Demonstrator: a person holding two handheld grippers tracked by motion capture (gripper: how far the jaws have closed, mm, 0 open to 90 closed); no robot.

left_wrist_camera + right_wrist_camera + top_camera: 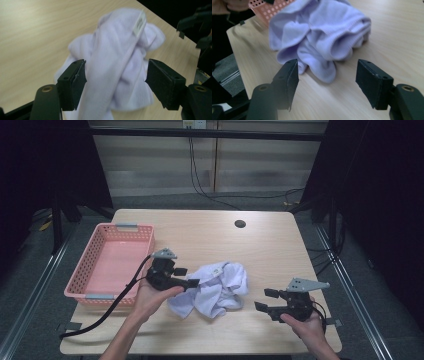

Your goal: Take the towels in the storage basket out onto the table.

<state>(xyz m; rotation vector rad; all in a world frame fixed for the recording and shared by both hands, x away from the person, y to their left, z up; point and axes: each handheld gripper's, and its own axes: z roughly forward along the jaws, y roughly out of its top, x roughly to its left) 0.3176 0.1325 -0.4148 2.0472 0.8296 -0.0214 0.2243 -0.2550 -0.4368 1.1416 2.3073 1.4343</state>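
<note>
Crumpled pale lilac cloth (214,289) sits near the middle of the desk (270,245), a bit toward my side, bunched into a heap with a white label (139,23) showing on top. It's a loose pile, folds sticking out all round, so I judge it's lying that way to be picked up or straightened from two ends.

My left hand-held gripper (186,277) comes in from the heap's left edge. In the left gripper view a thick fold of the cloth runs up between the jaws; they stand apart, the left pad is about touching the fabric, the right pad is clear of it. So open around the cloth, not clamped. I'd say it's set there to bite that fold.

My right hand-held gripper (266,299) hangs off to the right, apart from the cloth, jaws open with nothing between them. In the right gripper view it points at the nearest drooping fold, with bare wood under the jaws. Looks lined up for the opposite side.

Pink basket (107,265) stands at the desk's left edge, just behind the left hand, empty inside. Likely where the cloth ends up, my guess only.
</note>
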